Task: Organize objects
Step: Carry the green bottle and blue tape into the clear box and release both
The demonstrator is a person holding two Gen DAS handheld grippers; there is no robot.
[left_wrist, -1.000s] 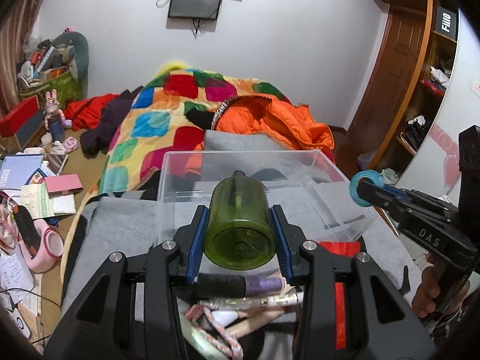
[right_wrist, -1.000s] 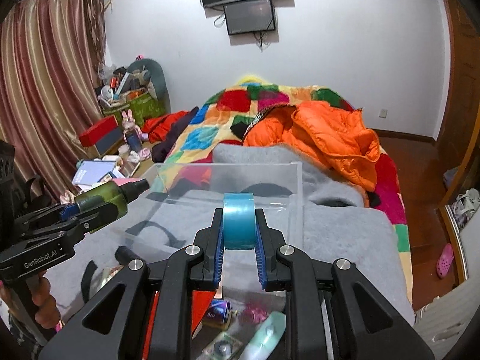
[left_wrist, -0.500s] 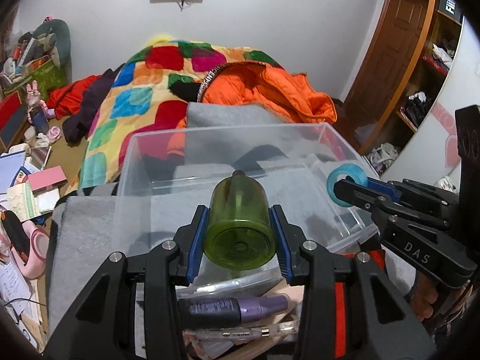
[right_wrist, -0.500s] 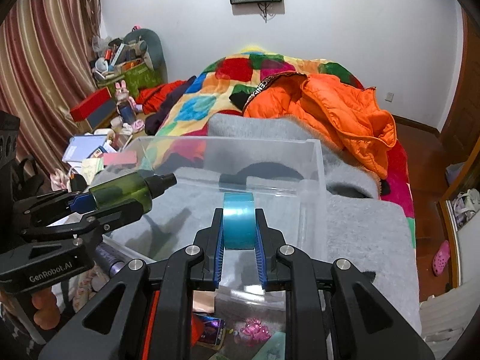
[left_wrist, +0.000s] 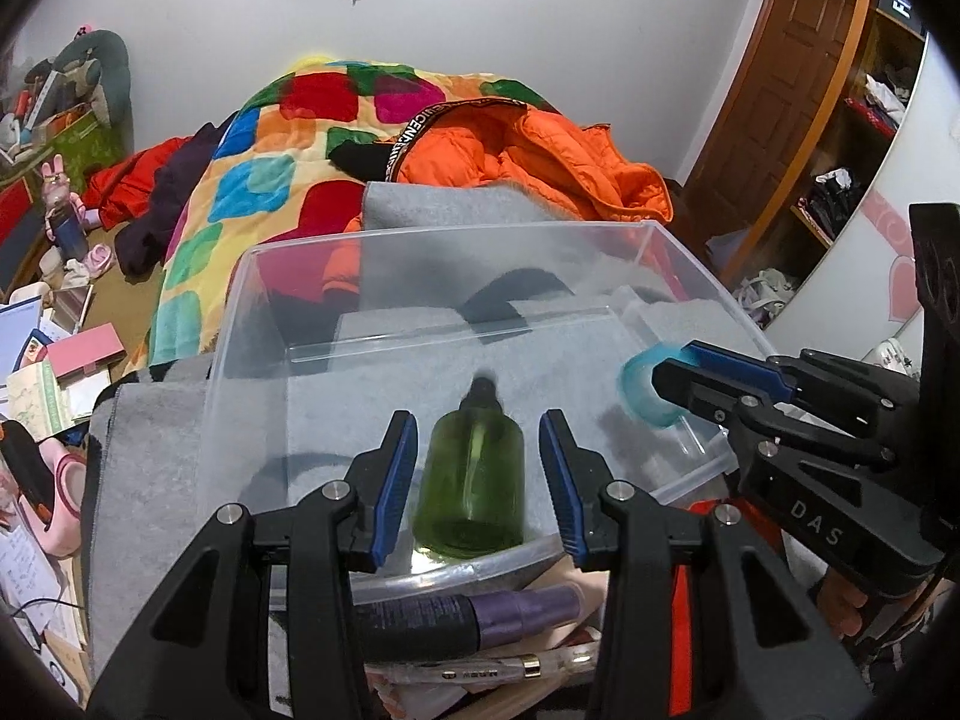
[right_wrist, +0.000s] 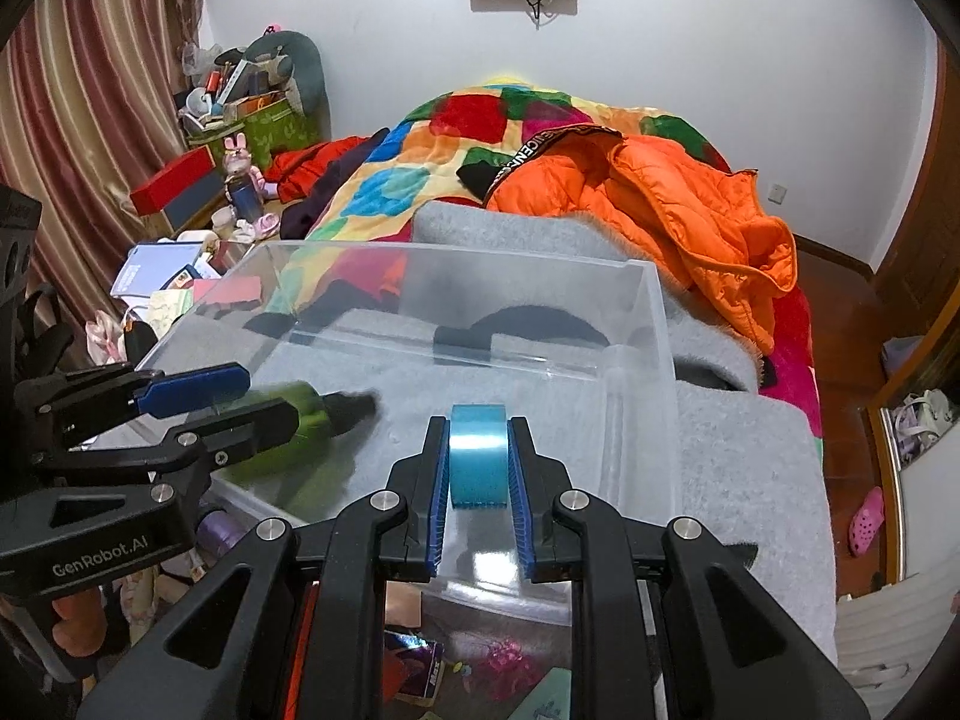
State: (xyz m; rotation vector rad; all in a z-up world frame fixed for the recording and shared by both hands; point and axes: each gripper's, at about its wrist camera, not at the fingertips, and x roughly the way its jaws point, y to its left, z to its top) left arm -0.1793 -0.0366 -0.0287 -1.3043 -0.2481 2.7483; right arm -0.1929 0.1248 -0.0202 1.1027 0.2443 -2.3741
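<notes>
Over a clear plastic bin (left_wrist: 690,252) on a grey blanket, two hand-held grippers hang side by side. Within the bin's near edge, the left gripper (left_wrist: 477,471) has just been opening: its pads stand clear of a green bottle (left_wrist: 471,480), which looks released inside the bin. The right gripper (right_wrist: 478,462), above the bin's right half, is clamped narrowly on a blue tape roll (right_wrist: 478,456). A good finish would likely lower the roll close to the bin's floor before letting go, apart from the bottle.
</notes>
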